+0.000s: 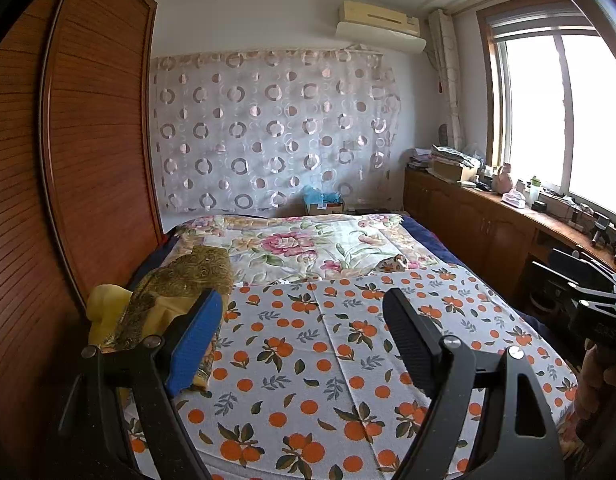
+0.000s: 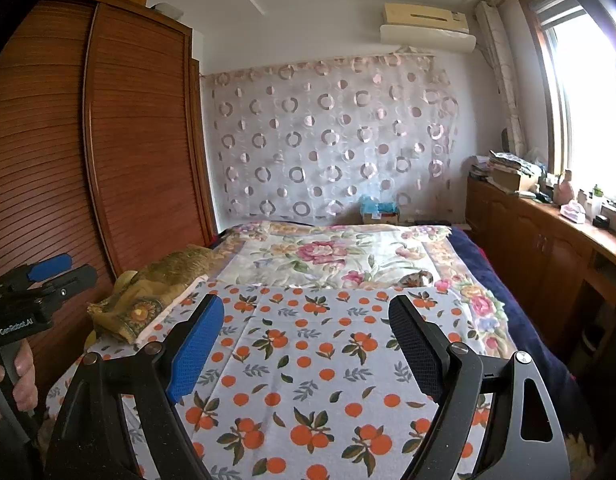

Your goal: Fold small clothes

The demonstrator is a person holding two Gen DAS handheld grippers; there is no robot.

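Bedroom scene, both wrist views. I hold the left hand-held gripper (image 1: 302, 340) above the near end of the bed (image 1: 448, 256), its jaws wide apart with nothing between them; one pad is blue, the other black. The right hand-held gripper (image 2: 306, 344) hangs in the same manner, jaws spread and empty. In the right wrist view I see the left hand-held gripper again at 9 o'clock, gripped by a hand (image 2: 16, 372) around its handle.

An orange-print cloth (image 1: 308, 360) lies flat across the near half of the bed, under both grippers and touched by neither. Beyond it, toward 12 o'clock, a floral bedspread (image 1: 292, 248) covers the far half. The clothes to fold, a crumpled olive-and-yellow garment pile (image 1: 180, 284), rest at the bed's left edge, at about 10 o'clock from the left hand-held gripper, just beside its blue pad as seen, against the wooden wardrobe (image 1: 96, 152). A small patterned garment (image 1: 392, 263) lies at 1 o'clock, where the two covers meet.
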